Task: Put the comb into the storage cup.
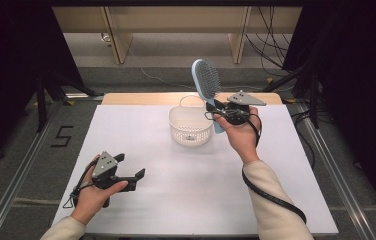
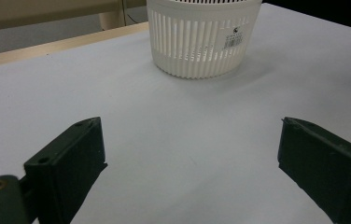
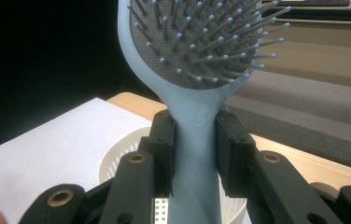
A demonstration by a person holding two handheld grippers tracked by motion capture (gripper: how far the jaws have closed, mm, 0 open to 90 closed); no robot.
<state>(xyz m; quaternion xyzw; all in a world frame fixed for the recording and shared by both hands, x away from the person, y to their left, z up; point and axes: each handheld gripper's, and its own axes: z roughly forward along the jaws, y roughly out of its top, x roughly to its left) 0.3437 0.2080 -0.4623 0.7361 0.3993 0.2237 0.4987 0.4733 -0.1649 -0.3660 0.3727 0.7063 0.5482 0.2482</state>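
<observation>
White table (image 1: 176, 200); grey floor (image 1: 21, 150), possibly carpeted, marked 5.

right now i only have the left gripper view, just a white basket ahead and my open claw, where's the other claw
Observer: The right claw is up beside the basket, on its right side in the high view.
Operator: is it holding anything
Observer: Yes, it's shut on the handle of a light blue hairbrush, one jaw on each side of the neck.
Operator: which way is the brush pointing
Observer: Upright, bristle head on top, bristles facing the person.
Operator: anything in the basket already
Observer: From the high view I can see the basket's bottom and nothing lying in it.
</observation>
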